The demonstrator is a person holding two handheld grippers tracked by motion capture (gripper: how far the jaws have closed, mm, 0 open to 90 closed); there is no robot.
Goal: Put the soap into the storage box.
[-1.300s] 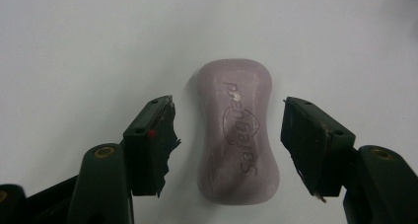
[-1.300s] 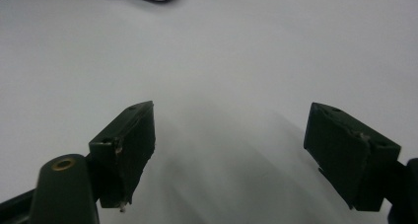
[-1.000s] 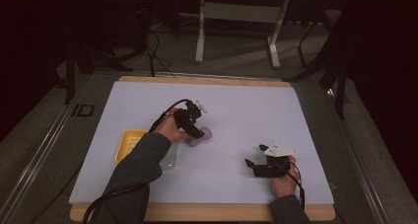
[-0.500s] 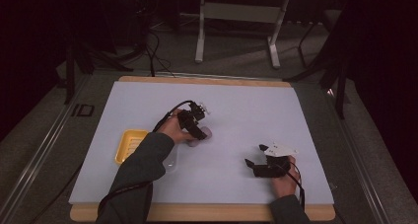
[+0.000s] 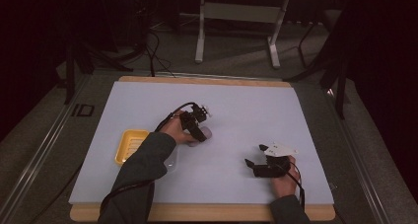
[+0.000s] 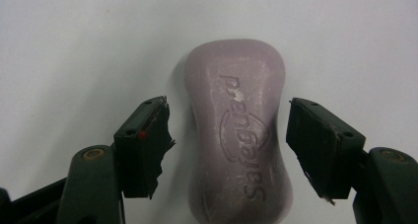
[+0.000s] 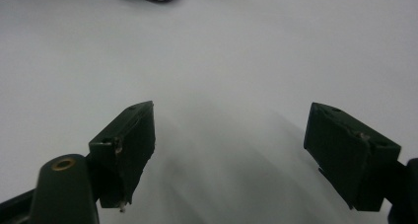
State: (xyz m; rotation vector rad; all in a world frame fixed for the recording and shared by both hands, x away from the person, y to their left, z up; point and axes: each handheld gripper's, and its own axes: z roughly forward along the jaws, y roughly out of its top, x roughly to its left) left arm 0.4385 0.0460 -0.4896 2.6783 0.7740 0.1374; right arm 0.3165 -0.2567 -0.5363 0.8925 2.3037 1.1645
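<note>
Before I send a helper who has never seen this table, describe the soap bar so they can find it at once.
Start from the white table top and go to the left gripper near its middle. The soap bar lies flat between its open jaws, untouched. It is pale purple and waisted, with a brand name pressed in, unlike the ribbed yellow dish farther left.

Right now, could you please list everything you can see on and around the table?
Soap bar: one, pale purple, lying flat mid-table between the open left jaws, untouched.
Soap dish: one, yellow, left part of the table, beside the left sleeve.
Table: one, white top with a wooden edge.
Metal stand: one, grey, on the floor beyond the table.
Left gripper: one, black, open over the soap.
Right gripper: one, black, open, over bare table at the near right.
</note>
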